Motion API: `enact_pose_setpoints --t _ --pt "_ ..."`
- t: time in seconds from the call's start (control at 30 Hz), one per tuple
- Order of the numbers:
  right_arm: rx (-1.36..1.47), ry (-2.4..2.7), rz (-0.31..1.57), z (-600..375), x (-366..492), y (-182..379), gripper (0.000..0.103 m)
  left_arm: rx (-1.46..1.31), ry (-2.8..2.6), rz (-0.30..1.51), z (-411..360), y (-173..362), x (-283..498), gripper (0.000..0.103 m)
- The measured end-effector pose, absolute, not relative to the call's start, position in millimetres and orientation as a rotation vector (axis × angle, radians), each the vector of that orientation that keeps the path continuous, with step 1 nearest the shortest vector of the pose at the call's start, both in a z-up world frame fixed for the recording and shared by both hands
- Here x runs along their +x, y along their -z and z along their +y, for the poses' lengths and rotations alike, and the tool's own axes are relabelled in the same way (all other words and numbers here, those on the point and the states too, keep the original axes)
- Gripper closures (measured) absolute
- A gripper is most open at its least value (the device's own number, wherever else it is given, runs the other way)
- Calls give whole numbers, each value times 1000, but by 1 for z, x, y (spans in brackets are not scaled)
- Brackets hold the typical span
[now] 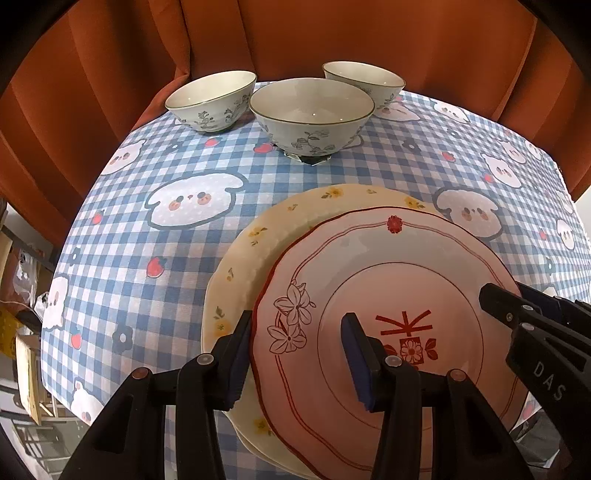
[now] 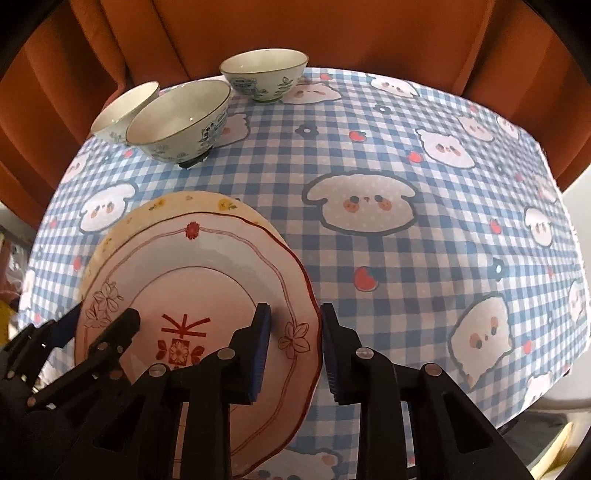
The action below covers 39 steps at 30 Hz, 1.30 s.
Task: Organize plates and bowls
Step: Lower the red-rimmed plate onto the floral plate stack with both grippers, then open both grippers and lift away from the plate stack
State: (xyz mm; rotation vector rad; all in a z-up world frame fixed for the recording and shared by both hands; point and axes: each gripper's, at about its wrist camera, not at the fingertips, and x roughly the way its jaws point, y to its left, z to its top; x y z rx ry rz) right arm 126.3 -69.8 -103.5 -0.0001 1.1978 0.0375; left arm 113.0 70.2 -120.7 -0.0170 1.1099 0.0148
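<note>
A pink plate (image 1: 388, 266) (image 2: 207, 266) with red line drawings lies on a cream plate (image 1: 236, 266) (image 2: 166, 206) with small yellow flowers, set off to its right. My left gripper (image 1: 299, 358) (image 2: 98, 321) straddles the pink plate's left rim, one finger outside the edge and one over the plate, with a wide gap between them. My right gripper (image 2: 295, 347) (image 1: 517, 299) straddles the right rim the same way, its jaws narrower, and plate still shows between the pads. Three white floral bowls (image 1: 214, 99) (image 1: 312, 110) (image 1: 364, 81) stand apart at the back.
The table wears a blue checked cloth (image 2: 406, 266) printed with white puppies and strawberries. An orange curtain (image 1: 332, 33) hangs right behind the bowls. The table's left edge drops to boxes and clutter (image 1: 26, 350) on the floor.
</note>
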Motion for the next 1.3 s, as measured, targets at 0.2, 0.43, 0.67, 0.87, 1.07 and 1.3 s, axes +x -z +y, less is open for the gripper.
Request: enact_pose_setpoints --t 0.2,0.43,0.67,0.87,1.07,1.3 --pt "10 -54 1208 -67 132 107 74 12 -75 1109 74 119 110 55" --pt "-49 -70 1151 -44 138 108 74 83 -140 1075 73 124 113 55" --pt "-93 -57 1118 -38 132 110 73 90 -159 1030 70 126 107 53" --pt "-105 -44 1110 -35 125 111 68 58 -106 1025 72 125 107 42" --pt "-69 -44 1125 -41 129 103 42 -6 -34 1067 78 122 111 27" --pt "-62 -58 1096 -35 149 83 40 -40 -26 1023 91 96 132 24"
